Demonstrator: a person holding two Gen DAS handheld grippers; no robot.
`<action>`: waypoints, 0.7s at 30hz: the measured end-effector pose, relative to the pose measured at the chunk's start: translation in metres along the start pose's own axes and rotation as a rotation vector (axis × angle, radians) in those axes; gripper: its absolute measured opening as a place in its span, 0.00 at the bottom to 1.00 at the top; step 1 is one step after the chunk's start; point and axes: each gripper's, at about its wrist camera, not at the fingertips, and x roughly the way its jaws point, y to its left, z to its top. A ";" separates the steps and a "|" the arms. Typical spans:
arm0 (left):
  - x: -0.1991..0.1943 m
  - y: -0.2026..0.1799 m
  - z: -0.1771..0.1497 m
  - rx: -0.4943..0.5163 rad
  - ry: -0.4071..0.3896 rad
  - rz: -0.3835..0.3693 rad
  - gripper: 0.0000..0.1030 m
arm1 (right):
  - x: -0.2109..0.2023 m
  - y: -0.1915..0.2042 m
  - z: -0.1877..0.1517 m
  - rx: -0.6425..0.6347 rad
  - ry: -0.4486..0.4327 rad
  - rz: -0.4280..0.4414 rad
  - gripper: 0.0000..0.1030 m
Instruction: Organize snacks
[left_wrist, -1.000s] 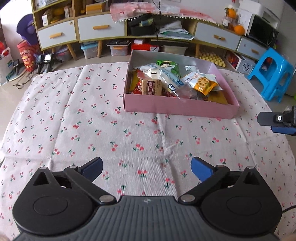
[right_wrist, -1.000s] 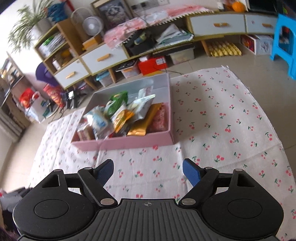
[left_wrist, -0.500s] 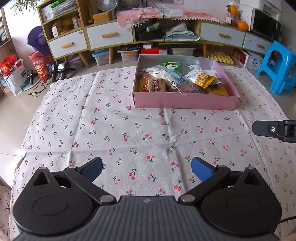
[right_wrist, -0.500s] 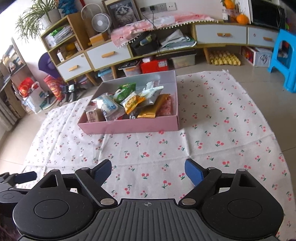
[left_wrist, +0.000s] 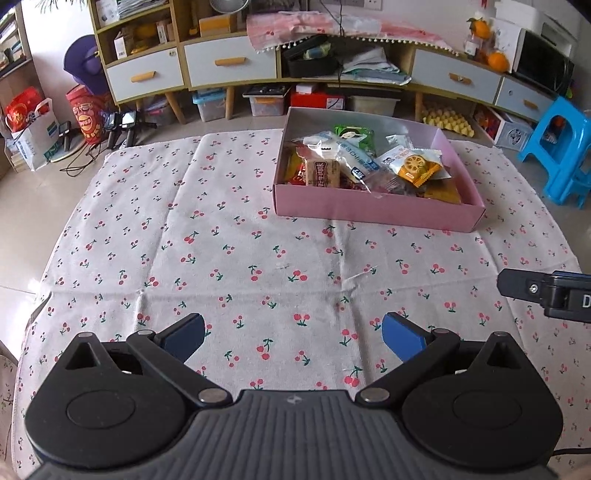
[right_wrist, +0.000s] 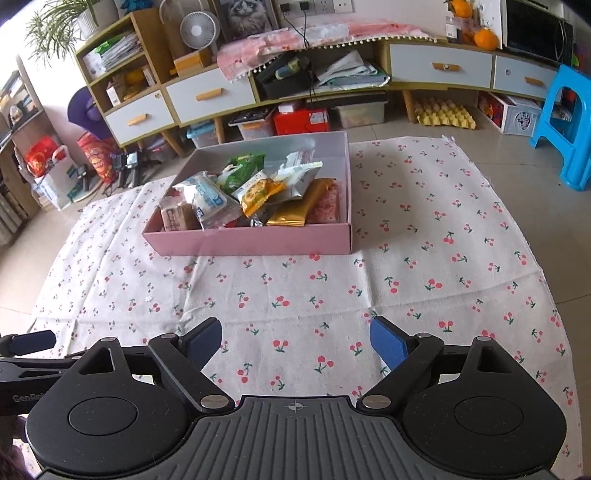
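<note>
The pink box (left_wrist: 376, 212) lies on the cherry-print cloth (left_wrist: 240, 266), toward 1 o'clock in the left wrist view and toward 11 o'clock in the right wrist view. The snack packets (right_wrist: 255, 192) are piled inside it, among them an orange packet (left_wrist: 415, 168), a green packet (right_wrist: 242, 168) and a gold packet (right_wrist: 295, 208).

Compared with one second ago, the box and the packets have not changed place; no packet has left the box. In both views the box now appears farther from the camera, with more cloth showing in front of it.

The left gripper (left_wrist: 293, 334) hangs over bare cloth, fingers wide apart and holding nothing, as before. The right gripper (right_wrist: 295, 339) is also well apart from the box; its fingers have just been opening a little further, with nothing between them. Its tip shows at 3 o'clock in the left wrist view.
</note>
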 end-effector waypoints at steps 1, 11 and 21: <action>0.000 0.000 0.000 0.001 0.000 -0.002 0.99 | 0.000 0.000 0.000 0.000 0.000 0.002 0.87; 0.000 -0.001 0.000 0.003 0.007 -0.011 0.99 | 0.001 0.001 -0.001 -0.006 0.004 0.003 0.87; -0.001 -0.003 0.000 0.006 0.007 -0.009 0.99 | 0.003 0.001 -0.001 -0.006 0.009 0.000 0.87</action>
